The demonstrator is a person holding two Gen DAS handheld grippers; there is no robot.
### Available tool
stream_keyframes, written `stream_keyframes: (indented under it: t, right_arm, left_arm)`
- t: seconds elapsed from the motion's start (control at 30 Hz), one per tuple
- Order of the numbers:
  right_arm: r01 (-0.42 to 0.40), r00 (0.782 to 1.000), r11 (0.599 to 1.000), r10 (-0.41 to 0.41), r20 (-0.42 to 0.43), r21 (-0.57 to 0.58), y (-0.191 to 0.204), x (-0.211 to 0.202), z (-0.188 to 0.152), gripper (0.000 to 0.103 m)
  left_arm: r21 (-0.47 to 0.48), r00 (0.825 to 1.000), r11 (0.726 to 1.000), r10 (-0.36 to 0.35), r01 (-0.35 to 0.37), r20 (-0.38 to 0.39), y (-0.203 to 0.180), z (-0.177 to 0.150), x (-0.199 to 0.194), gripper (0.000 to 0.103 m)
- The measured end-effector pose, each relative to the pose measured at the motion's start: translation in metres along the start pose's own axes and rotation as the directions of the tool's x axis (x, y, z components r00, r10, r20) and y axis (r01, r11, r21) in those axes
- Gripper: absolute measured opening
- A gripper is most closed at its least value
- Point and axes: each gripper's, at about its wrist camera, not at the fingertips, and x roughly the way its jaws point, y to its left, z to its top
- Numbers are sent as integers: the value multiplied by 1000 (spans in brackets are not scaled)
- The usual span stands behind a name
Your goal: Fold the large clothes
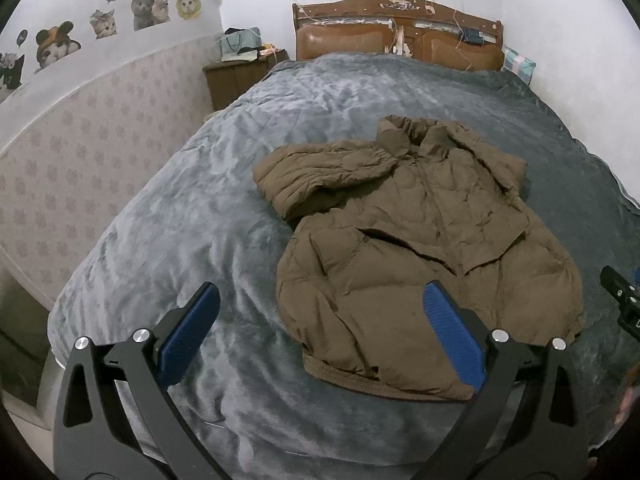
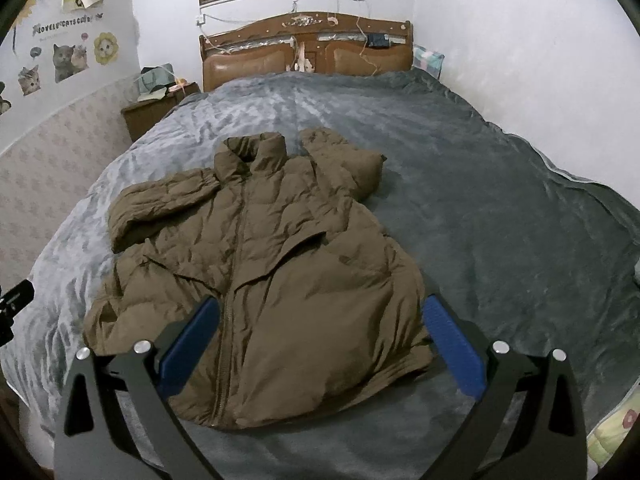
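Blue-padded fingers of the left gripper (image 1: pixel 320 332) stand wide apart and hold nothing, its right pad hanging over the hem corner of the brown puffer jacket (image 1: pixel 420 248). From the right wrist, the right gripper (image 2: pixel 320 340) is likewise spread and empty, the hem lying between its pads at 6 o'clock. That jacket lies front-up and zipped on the grey bedspread (image 1: pixel 200 208), collar toward the wooden headboard (image 1: pixel 396 36) at 12 o'clock, one sleeve doubled across at 10 o'clock, the other bunched by the collar at 1 o'clock. Folding looks barely begun: both tools hover above the hem. Next, each probably needs to drop, pinch a hem corner or side edge, and carry it over evenly.
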Motion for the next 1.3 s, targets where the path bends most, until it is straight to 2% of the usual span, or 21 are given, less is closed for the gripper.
stream_keyframes:
  t: [1.3]
  right_arm:
    - [13, 1000, 1000, -13, 9, -4, -3, 1, 6, 102]
  left_arm:
    - [14, 999, 1000, 11, -11, -33, 3, -1, 14, 100]
